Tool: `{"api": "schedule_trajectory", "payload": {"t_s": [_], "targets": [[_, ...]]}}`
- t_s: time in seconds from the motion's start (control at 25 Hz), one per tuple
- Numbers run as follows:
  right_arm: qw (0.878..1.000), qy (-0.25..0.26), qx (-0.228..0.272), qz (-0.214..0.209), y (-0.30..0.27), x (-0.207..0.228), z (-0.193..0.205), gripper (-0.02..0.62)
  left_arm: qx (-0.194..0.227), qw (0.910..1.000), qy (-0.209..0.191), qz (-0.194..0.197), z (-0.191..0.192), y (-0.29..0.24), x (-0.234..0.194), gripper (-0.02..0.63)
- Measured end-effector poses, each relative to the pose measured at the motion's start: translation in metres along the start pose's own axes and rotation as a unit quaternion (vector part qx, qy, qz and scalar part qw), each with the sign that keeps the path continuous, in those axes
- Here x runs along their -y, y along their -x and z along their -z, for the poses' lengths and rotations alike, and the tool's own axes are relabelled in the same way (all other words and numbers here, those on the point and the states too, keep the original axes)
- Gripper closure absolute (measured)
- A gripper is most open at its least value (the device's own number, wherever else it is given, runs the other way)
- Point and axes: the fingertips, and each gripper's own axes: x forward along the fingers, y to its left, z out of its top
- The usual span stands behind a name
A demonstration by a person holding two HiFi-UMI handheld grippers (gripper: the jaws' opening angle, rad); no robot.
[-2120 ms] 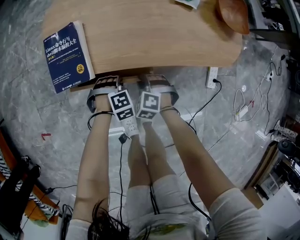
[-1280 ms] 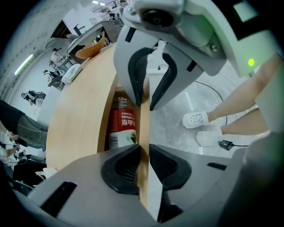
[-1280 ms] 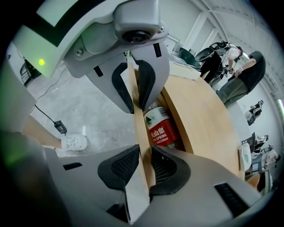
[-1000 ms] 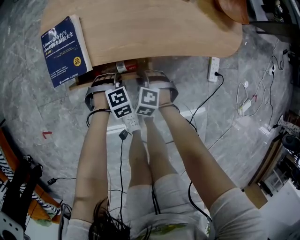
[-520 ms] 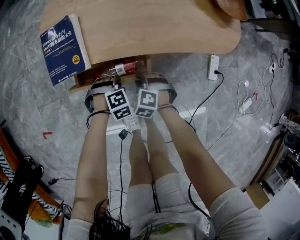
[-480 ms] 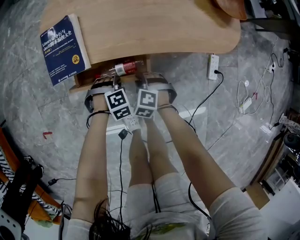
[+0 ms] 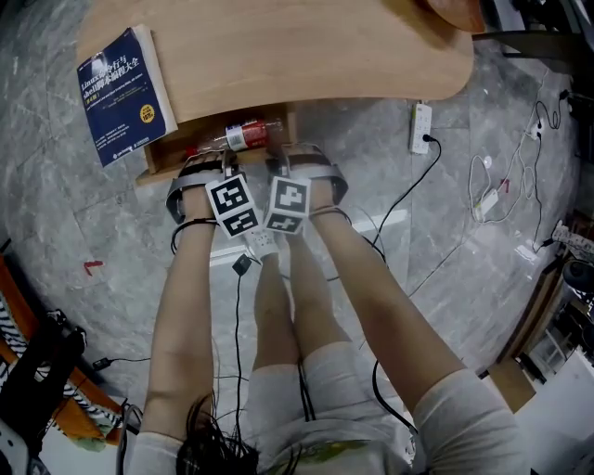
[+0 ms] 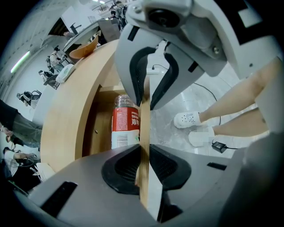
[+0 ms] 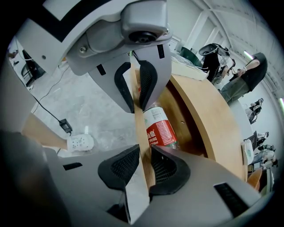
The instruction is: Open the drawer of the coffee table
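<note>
grey floor [image 7: 83,241]: drawer [image 7: 167,161] (crosswise) faces person [image 7: 306,306]

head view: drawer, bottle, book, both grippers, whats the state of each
drawer: partly open
bottle: lying on its side inside the drawer
book: closed, flat on the table
left gripper: shut on the drawer
right gripper: shut on the drawer

bottle [image 7: 243,135]: partly covered by the edge of the desk [image 7: 297,65] in the head view
drawer [image 7: 158,170]: its inside lies mostly under the desk top
bowl [image 7: 455,11]: cut off by the top edge
book [image 7: 123,93]: small cover print too small to read
</note>
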Motion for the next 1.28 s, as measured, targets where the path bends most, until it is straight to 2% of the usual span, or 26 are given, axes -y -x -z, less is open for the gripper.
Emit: {"api": "schedule_trajectory", "payload": {"t_s": [0.2, 0.68, 1.08, 1.28], "targets": [[1.000, -0.004, -0.002, 0.003, 0.001, -0.001, 0.000, 0.505, 0.003, 1.0000, 0.004, -0.001, -0.001, 0.001, 0.001, 0.538], [1.000, -0.003, -0.009, -0.014, 0.003, -0.035, 0.004, 0.508, 0.005, 0.9995, 0.005, 0.032, 0.004, 0.000, 0.033, 0.538], [1.000, -0.006, -0.007, -0.003, 0.004, -0.041, 0.004, 0.509, 0.004, 0.9996, 0.008, 0.027, 0.004, 0.000, 0.041, 0.538], [1.000, -0.002, -0.016, -0.016, 0.006, -0.059, 0.009, 0.509, 0.004, 0.9988, -0.003, 0.049, 0.004, -0.001, 0.059, 0.540]]}}
